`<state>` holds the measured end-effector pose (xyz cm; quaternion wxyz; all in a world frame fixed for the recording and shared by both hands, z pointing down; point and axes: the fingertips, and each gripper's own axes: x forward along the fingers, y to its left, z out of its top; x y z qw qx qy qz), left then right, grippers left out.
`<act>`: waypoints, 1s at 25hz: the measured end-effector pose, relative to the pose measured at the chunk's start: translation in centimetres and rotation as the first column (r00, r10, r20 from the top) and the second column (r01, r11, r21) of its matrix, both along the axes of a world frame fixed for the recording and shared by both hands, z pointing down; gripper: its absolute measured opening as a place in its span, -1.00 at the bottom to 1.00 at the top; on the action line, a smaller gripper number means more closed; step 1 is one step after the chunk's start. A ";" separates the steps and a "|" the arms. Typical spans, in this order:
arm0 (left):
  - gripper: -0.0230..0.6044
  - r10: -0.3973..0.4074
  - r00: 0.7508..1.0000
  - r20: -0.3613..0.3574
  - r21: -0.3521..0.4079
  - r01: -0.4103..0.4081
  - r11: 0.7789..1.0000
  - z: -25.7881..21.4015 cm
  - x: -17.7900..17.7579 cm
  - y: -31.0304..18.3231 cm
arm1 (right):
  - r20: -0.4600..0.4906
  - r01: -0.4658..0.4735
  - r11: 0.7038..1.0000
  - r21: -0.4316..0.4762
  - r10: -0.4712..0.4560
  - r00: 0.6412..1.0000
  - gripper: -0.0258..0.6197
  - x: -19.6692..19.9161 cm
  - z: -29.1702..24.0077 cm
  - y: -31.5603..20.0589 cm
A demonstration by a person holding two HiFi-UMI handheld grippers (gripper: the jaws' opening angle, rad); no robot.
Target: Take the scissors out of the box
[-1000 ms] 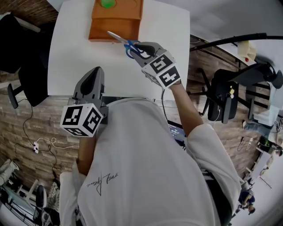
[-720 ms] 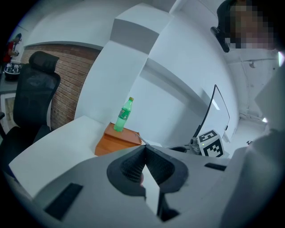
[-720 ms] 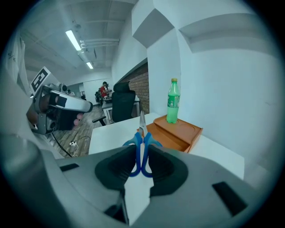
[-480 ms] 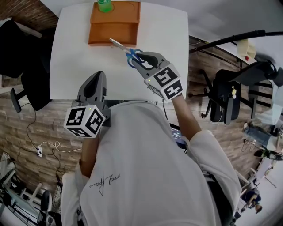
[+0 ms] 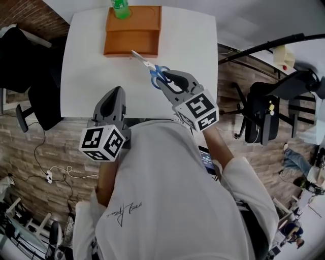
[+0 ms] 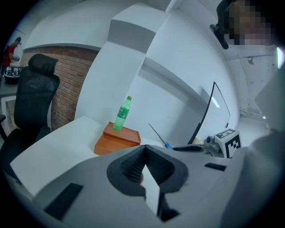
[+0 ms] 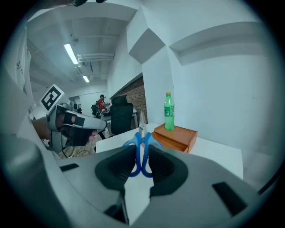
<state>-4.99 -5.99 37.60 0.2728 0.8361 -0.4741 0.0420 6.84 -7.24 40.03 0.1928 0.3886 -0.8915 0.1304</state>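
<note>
The scissors (image 5: 156,74), blue-handled with steel blades, hang over the white table (image 5: 86,61) in the head view. Their blades point back toward the orange box (image 5: 133,30). My right gripper (image 5: 164,79) is shut on the blue handles, a little in front of the box. In the right gripper view the handles (image 7: 141,136) stand upright between the jaws of the right gripper (image 7: 141,155). My left gripper (image 5: 112,95) sits at the table's front edge, shut and holding nothing. The left gripper (image 6: 144,153) points toward the box (image 6: 118,139), with the scissors (image 6: 159,135) off to its right.
A green bottle (image 5: 120,7) stands on the box's far part, also seen as the bottle (image 7: 168,111) in the right gripper view. Black office chairs stand left (image 5: 23,66) and right (image 5: 261,114) of the table, and a brick wall lies below its front edge.
My right gripper has drawn back from the box toward the person and to the right, carrying the scissors. The blades have come away from the box's front. The left gripper has kept still.
</note>
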 end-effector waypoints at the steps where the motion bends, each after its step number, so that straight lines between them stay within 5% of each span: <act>1: -0.90 -0.002 1.000 0.003 0.002 0.002 1.000 0.0 -0.1 0.1 | 0.011 -0.005 1.000 -0.001 0.005 1.000 -0.62 0.0 -0.1 0.3; 25: -0.90 0.008 0.998 0.060 0.086 -0.013 0.996 -2.2 -0.2 0.0 | 0.114 -0.113 0.993 0.031 0.109 0.987 -0.62 0.3 -3.9 3.2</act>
